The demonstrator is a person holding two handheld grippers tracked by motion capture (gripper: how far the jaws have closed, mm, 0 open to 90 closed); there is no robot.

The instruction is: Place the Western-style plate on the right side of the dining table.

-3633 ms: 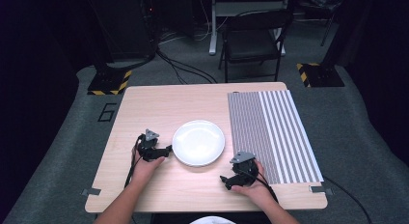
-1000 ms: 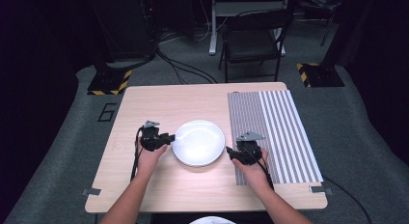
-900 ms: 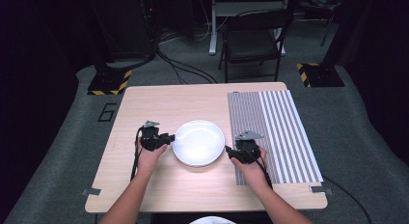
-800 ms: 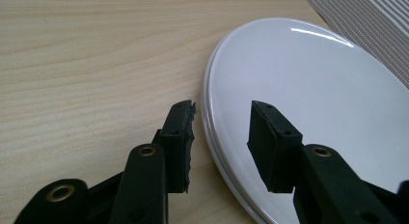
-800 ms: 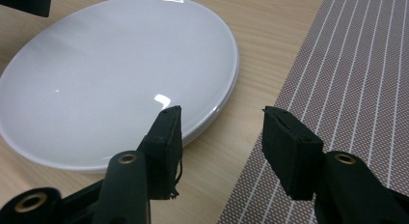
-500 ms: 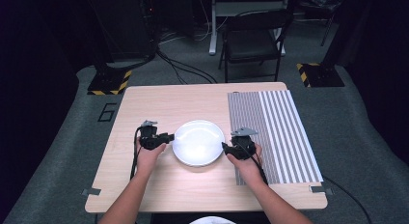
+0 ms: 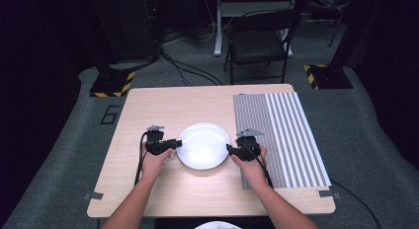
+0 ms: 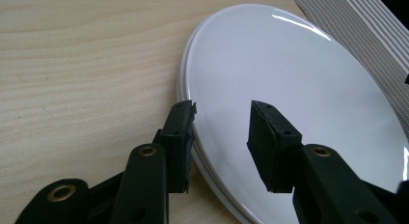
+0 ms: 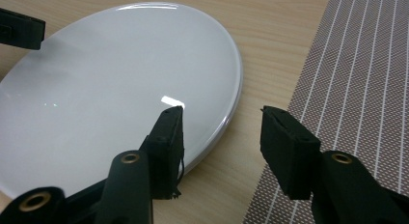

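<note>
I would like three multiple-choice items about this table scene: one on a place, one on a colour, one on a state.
1. In the high view, where does the striped mat lie relative to the plate?
A to its left
B to its right
C beneath it

2. Which colour is the plate?
A white
B blue
C black

3. What lies on the plate?
A food
B a cup
C nothing

Key:
1 B, the mat covers the right part of the table.
2 A, the plate is glossy white.
3 C, its surface is bare.
</note>
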